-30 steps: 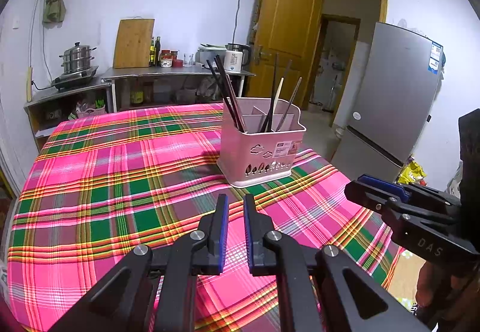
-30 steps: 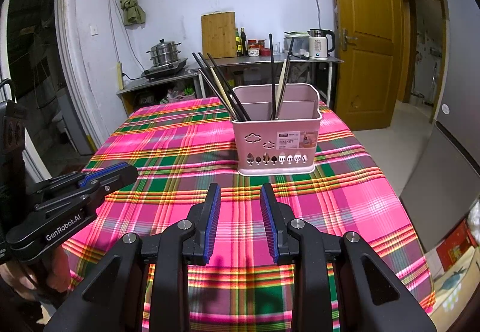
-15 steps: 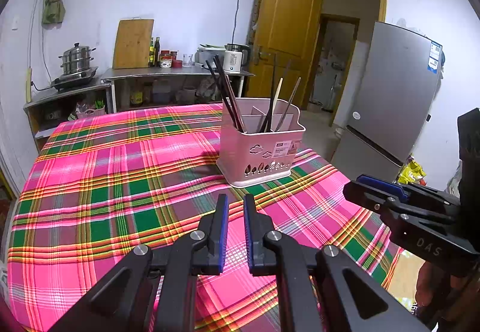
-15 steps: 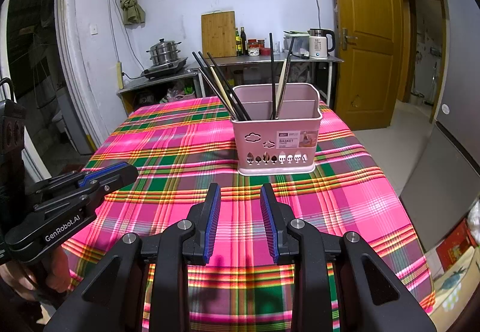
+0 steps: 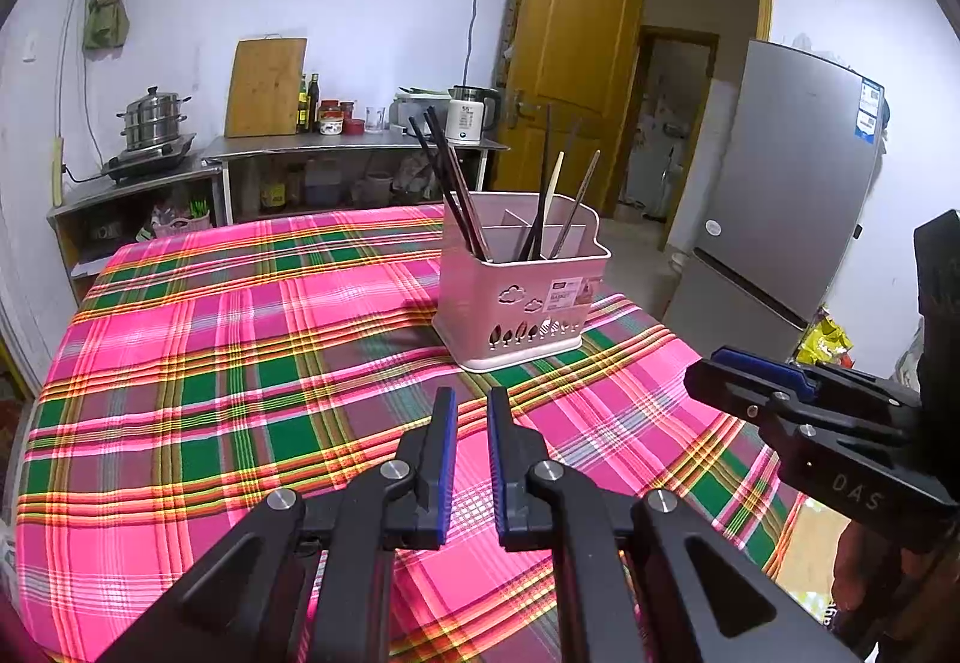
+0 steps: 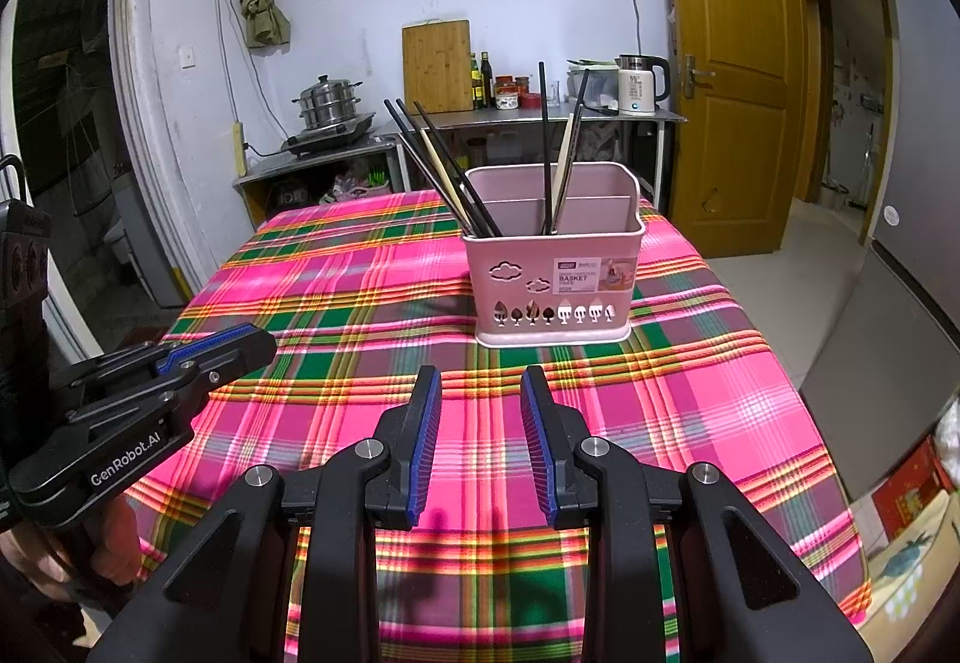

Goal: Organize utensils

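A pink utensil basket (image 5: 517,297) stands upright on the plaid tablecloth, also in the right wrist view (image 6: 553,279). Several chopsticks (image 5: 456,195) stand in it, dark ones leaning left (image 6: 444,171) and others in the middle compartment (image 6: 558,153). My left gripper (image 5: 471,411) hovers over the cloth in front of the basket, slightly open and empty; it shows from the side in the right wrist view (image 6: 240,345). My right gripper (image 6: 480,393) is open and empty, also in front of the basket, and shows at the right of the left wrist view (image 5: 720,372).
The table (image 5: 210,363) is covered in a pink and green plaid cloth. Behind it is a steel counter (image 5: 336,144) with a steamer pot, cutting board, bottles and kettle. A grey fridge (image 5: 792,195) and a wooden door (image 5: 570,63) are to the right.
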Demonstrator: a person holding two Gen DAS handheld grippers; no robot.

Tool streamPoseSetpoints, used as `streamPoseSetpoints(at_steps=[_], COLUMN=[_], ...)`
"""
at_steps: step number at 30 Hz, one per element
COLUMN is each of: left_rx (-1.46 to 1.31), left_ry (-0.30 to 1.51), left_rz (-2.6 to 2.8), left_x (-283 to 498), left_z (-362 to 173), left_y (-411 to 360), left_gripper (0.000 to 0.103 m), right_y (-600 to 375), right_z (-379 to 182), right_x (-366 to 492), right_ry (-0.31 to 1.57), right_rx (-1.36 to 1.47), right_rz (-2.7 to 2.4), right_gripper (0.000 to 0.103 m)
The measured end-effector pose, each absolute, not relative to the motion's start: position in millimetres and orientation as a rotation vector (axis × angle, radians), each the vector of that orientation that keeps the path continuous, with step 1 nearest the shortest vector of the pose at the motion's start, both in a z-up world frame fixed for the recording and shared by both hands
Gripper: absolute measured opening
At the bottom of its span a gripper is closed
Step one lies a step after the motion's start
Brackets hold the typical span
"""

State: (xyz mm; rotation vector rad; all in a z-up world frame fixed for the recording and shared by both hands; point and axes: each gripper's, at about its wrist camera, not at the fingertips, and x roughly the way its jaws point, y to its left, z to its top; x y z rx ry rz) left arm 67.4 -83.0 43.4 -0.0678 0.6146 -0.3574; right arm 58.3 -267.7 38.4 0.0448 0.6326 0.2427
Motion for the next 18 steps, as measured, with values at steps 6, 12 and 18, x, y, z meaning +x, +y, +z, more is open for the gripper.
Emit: streamPoseSetpoints(at_steps=[6,12,18], left_rx=[-0.066,-0.06,-0.056], left_ry=[0.621,0.623,0.625], left_rz=[-0.365,-0.37,-0.367], left_x=[67.7,68.2,67.8], left_z=[41.1,39.7,38.1], left_y=[-82.0,-81.6,-81.6], left_gripper=[0.009,0.009,0.009], right_y=[-267.7,-267.5,-267.4], right_z=[36.2,34.3,33.2], right_x=[58.7,59.1,59.0], right_ry=[0.635,0.636,0.639], right_rx=[0.045,0.044,0.042], right_rz=[0.242,0.241,0.239], right_gripper=[0.028,0.028,0.028])
